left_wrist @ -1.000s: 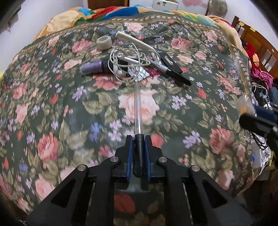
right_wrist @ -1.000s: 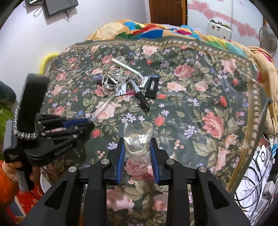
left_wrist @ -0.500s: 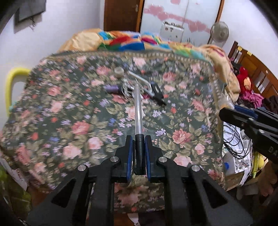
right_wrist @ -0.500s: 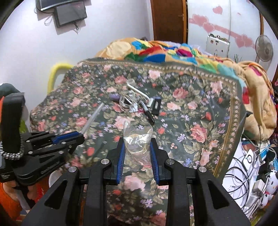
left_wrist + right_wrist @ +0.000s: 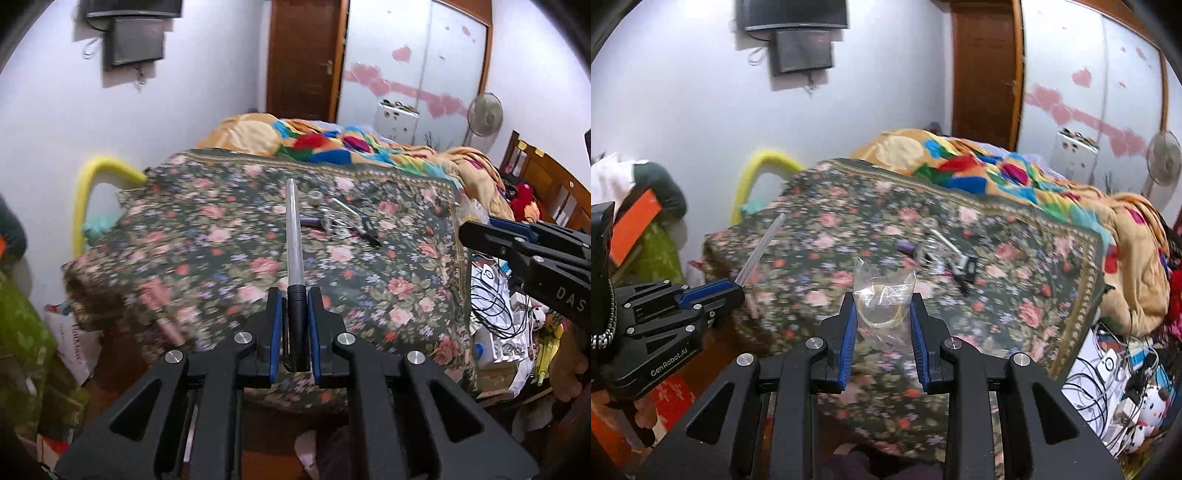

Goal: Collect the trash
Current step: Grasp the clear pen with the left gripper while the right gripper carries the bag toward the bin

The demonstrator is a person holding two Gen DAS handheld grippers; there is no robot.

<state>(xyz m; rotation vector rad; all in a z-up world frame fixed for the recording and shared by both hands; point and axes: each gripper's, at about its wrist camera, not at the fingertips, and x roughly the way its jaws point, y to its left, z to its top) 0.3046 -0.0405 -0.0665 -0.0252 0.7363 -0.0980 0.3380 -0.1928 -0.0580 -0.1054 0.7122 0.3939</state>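
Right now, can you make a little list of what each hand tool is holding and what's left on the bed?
left gripper: shut on clear tube, black end between the fingers
right gripper: shut on plastic bag, crumpled
bed: floral cover
left on bed: small pile of clutter, including a tape roll and tangled cord
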